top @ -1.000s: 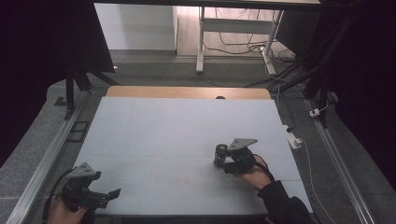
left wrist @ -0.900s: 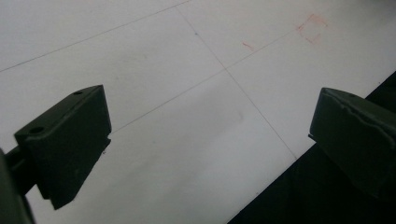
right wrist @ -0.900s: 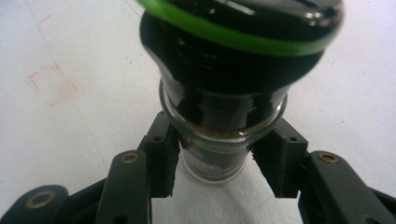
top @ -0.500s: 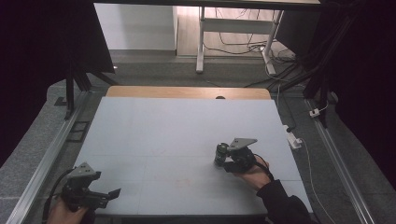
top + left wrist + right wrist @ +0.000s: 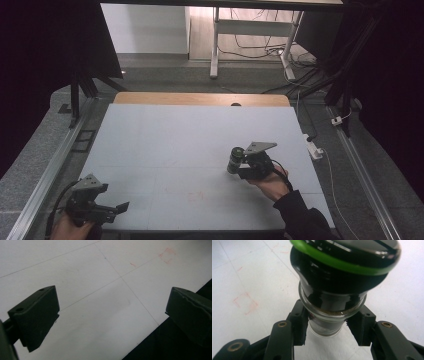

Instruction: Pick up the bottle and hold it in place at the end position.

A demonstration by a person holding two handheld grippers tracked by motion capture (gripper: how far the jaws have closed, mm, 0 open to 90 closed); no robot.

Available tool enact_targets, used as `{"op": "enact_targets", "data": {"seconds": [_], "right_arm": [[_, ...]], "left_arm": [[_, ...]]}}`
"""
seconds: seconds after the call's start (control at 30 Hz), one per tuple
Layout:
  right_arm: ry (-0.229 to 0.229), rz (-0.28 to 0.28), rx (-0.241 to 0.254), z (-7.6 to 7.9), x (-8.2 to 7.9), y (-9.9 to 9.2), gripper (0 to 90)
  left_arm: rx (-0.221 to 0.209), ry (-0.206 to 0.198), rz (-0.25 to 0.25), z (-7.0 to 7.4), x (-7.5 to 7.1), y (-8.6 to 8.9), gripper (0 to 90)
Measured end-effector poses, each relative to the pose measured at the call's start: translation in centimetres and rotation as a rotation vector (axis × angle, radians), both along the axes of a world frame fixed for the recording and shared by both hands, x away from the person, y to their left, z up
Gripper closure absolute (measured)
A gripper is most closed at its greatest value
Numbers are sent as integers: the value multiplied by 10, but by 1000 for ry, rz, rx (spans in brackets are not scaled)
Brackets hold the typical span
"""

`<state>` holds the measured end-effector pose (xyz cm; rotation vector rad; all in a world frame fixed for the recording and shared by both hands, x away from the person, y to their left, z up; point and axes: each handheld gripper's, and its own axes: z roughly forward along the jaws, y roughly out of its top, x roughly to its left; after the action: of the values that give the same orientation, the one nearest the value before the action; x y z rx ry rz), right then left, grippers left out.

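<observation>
A small glass jar (image 5: 234, 160) with a black cap and a green ring stands right of the table's middle. My right gripper (image 5: 241, 168) is shut on it. In the right gripper view both black pads (image 5: 300, 326) press the jar's (image 5: 337, 277) clear glass part just under the cap, at my right gripper (image 5: 329, 328). My left gripper (image 5: 116, 208) is held low at the table's front left corner. In the left gripper view its jaws stand wide apart over the bare white surface, so my left gripper (image 5: 112, 315) is open and empty.
The pale table top (image 5: 190, 130) has thin seam lines and a faint red square mark (image 5: 168, 255), which the right gripper view shows as the mark (image 5: 245, 302) left of the jar. A wooden strip (image 5: 200, 98) runs along the far edge. A white power strip (image 5: 315, 149) lies on the floor to the right.
The right gripper and the jar have shifted very slightly toward the far side. The left gripper has not moved.
</observation>
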<state>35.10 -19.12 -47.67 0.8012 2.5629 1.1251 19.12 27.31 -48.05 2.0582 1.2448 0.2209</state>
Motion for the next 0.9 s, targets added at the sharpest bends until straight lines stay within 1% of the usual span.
{"op": "enact_targets", "data": {"seconds": [0.07,0.2,0.27,0.47,0.63,0.77,0.9], "right_arm": [[4,-3,3,2,2,3,528],[29,-5,10,5,7,8,528],[22,-3,5,7,9,12,528],[5,-3,10,12,16,23,527],[-22,2,7,16,23,33,527],[-32,5,16,18,29,41,527],[-39,13,11,19,36,51,527]], "left_arm": [[0,0,0,0,0,0,0],[-1,0,1,0,0,0,0],[-1,0,1,0,0,0,0],[-2,0,1,0,0,0,0],[-2,1,1,0,0,1,0],[-3,0,0,0,0,1,0],[-3,0,0,0,0,1,0]]}}
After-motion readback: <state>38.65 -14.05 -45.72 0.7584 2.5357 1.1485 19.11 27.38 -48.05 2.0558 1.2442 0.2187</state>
